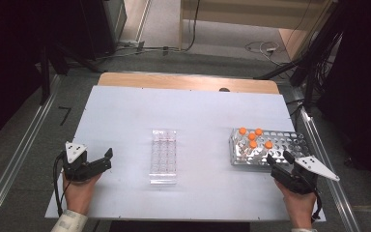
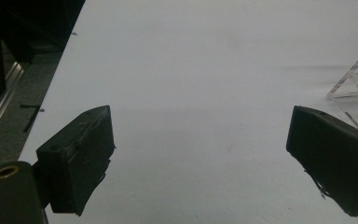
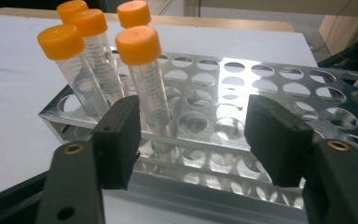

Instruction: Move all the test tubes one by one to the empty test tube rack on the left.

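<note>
on the left of the high view our left gripper [image 1: 105, 158] rests low over the white table [image 1: 125, 116], held in our left hand [image 1: 79, 191]. in the left gripper view its two black jaws stand wide apart, with bare table between them and nothing gripped. the corner of a clear plastic tray [image 2: 354, 81] shows at the right edge of that view, well apart from the jaws.

in the middle of the table we see that clear tray [image 1: 164, 155] lying flat, long side running away from us, with rows of small wells.

further right stands a shiny metal rack [image 1: 290, 141] full of round holes. five clear tubes with orange caps [image 1: 252, 137] stand clustered in its left part, leaning slightly. our right gripper [image 1: 278, 159], held in our right hand [image 1: 299, 208], sits at the rack's near edge.

in the right gripper view the rack [image 3: 261, 88] lies straight ahead and the nearest tube [image 3: 144, 79] rises just beside the left jaw, not between the pads. those jaws stand partly open, narrower than the left pair, with only the rack's near edge behind the gap and nothing held.
</note>
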Demonstrator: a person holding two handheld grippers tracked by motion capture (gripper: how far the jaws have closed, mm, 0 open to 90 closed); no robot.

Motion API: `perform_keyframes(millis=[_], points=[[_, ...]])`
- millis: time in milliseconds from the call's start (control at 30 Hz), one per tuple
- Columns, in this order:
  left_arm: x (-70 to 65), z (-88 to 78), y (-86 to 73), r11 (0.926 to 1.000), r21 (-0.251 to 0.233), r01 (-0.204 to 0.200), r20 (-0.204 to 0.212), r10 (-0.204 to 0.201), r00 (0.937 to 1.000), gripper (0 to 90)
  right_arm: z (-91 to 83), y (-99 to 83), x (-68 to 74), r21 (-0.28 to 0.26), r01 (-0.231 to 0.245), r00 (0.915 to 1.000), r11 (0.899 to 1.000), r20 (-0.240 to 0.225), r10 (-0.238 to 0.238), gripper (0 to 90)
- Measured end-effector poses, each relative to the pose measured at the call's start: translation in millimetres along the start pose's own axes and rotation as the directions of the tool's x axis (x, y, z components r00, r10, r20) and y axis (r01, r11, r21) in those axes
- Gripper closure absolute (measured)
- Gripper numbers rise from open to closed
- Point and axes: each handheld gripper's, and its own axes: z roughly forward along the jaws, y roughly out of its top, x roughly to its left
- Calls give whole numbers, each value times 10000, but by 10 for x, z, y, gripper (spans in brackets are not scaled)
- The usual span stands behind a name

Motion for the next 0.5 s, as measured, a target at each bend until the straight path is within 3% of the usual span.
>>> perform_keyframes(millis=[500], points=[[-6, 5, -4, 10000, 73, -13, 26, 12, 10000, 79, 175, 32, 111, 212, 573, 9979, 9981, -328, -566, 535]])
